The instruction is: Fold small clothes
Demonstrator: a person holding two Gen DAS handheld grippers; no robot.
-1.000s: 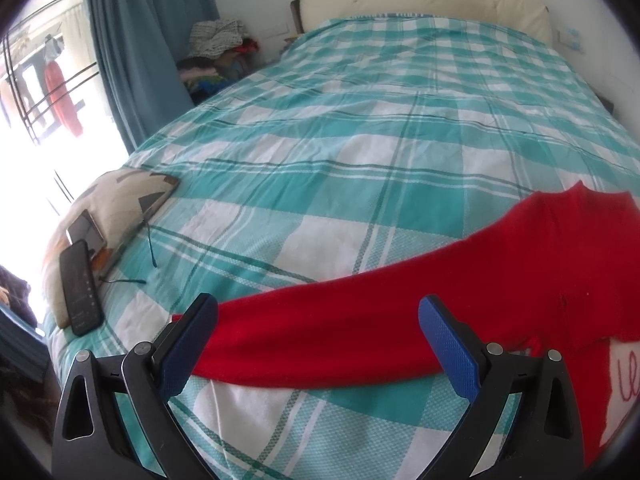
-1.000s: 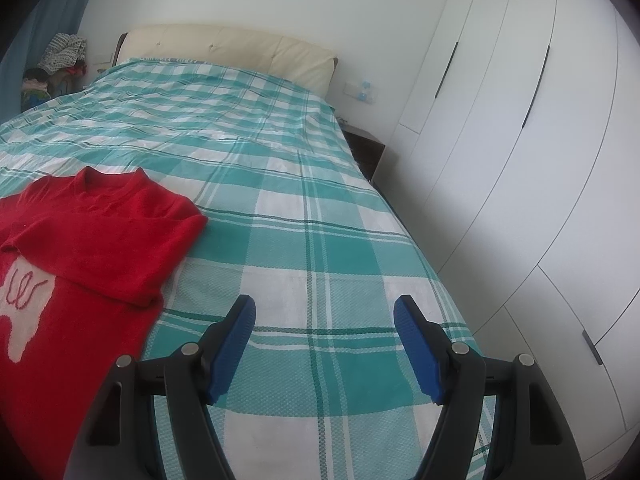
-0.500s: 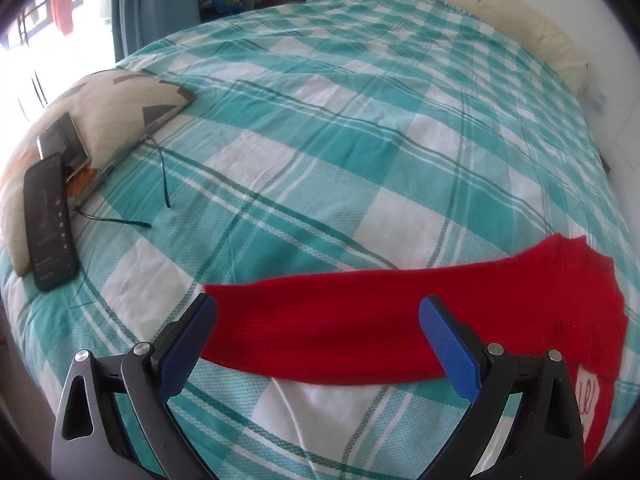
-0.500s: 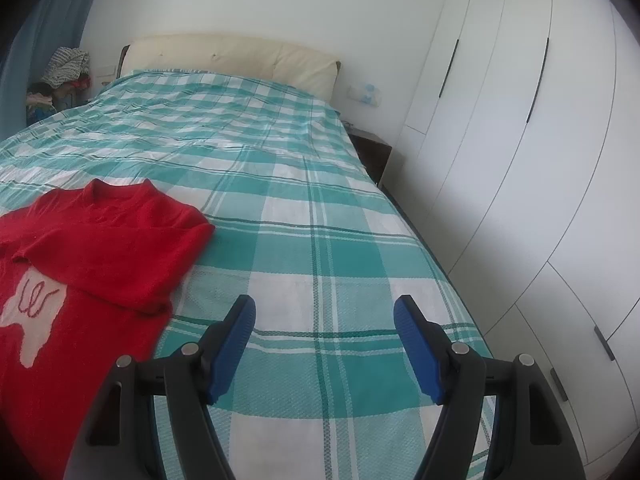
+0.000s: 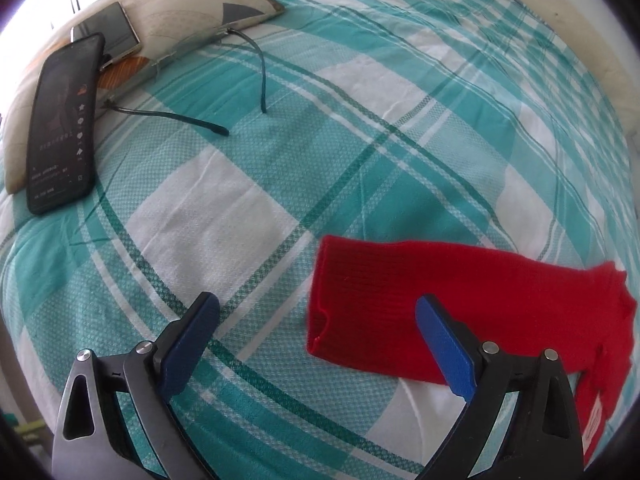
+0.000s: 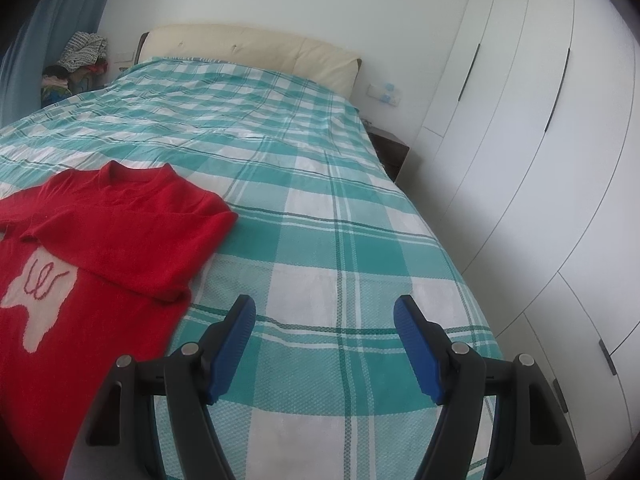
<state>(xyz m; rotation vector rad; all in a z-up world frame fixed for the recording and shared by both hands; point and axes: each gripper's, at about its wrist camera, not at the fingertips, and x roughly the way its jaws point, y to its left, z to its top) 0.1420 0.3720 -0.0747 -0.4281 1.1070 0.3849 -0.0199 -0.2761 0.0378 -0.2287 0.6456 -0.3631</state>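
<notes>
A small red sweater with a white patch on its front lies flat on the teal-and-white checked bedspread; one sleeve is folded across its chest. Its other sleeve stretches out to the left, cuff end lying flat. My left gripper hangs over that cuff, pointing steeply down, its jaws closing from wide. The cuff edge lies below and between the blue fingers, which do not press on it. My right gripper stands open above bare bedspread, to the right of the sweater, holding nothing.
A beige patterned cushion at the bed's left edge carries a black phone and a second device. A dark cable trails from it. White wardrobes line the right side. A headboard and a clothes pile stand far back.
My left gripper has swung left along the outstretched sleeve and tipped downward, from mid-sleeve to above the cuff end. The right gripper has stayed almost still.
</notes>
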